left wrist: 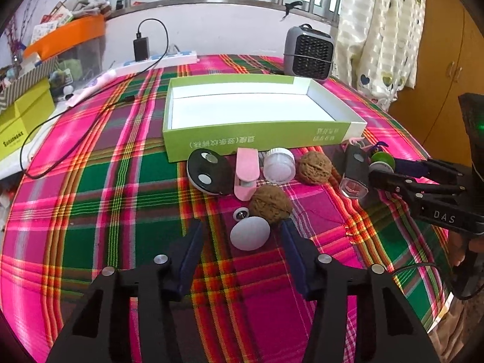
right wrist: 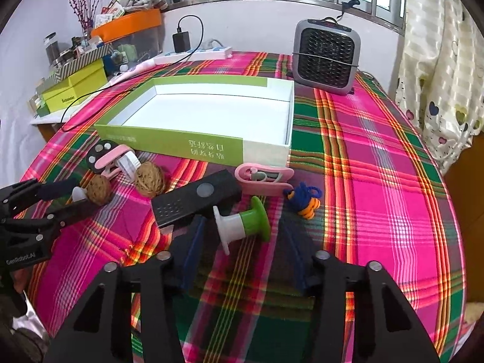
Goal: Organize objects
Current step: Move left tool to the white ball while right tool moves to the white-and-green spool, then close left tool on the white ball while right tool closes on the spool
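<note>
An open green and white box (left wrist: 257, 139) lies on the plaid tablecloth (left wrist: 106, 181). In front of it lie a black oval device (left wrist: 208, 171), a pink clip (left wrist: 246, 172), a white jar (left wrist: 279, 166), two walnuts (left wrist: 314, 166) and a small eye ball (left wrist: 241, 213). My left gripper (left wrist: 242, 228) is open around a grey egg (left wrist: 249, 233), with a gap beside its left pad. A green and white spool (right wrist: 242, 227) lies between the fingers of my open right gripper (right wrist: 242, 225). Close by are a black remote (right wrist: 196, 199), a second pink clip (right wrist: 263, 178) and a blue-orange yarn toy (right wrist: 305, 201).
A grey heater (right wrist: 326, 57) stands behind the box at the right. A power strip (right wrist: 196, 53) with a charger and a black cable (left wrist: 75, 139) runs along the back left. Yellow boxes (right wrist: 75, 90) and clutter fill the left side. A curtain (right wrist: 438, 75) hangs at the right.
</note>
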Available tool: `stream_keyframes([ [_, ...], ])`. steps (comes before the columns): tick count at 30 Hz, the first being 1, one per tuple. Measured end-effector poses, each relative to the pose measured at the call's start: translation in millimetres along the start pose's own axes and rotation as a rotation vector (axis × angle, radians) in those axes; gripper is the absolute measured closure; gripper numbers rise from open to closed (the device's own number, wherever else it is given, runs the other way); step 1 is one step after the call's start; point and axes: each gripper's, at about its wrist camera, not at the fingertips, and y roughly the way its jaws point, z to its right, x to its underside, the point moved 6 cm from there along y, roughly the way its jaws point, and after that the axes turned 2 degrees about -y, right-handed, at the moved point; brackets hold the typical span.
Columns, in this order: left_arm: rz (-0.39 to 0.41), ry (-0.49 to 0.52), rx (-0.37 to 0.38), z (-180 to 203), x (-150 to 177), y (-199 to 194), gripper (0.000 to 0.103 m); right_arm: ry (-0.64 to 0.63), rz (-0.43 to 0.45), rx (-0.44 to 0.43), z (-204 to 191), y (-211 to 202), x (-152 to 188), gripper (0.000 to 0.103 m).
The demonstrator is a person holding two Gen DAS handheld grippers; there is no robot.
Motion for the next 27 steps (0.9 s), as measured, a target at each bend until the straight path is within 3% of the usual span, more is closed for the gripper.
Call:
stream_keyframes([
  [3, 0.002, -0.001, 0.0, 1.4, -1.0, 0.1, 0.061, 0.001, -0.001, -0.004, 0.5, 0.5, -0.1, 0.066],
  [7, -0.001, 0.006, 0.006, 3.1, -1.1, 0.8, 0.068, 0.003, 0.001, -0.007, 0.6, 0.8, -0.3, 0.066],
  [10, 0.002, 0.013, 0.011, 4.8, -1.3, 0.0, 0.08, 0.005, 0.001, -0.008, 0.5, 0.0, 0.7, 0.066],
  [27, 0.021, 0.005, 0.008, 4.1, -5.9, -10.4, 0.08, 0.013, 0.007, -0.015, -2.0, -6.8, 1.4, 0.067],
])
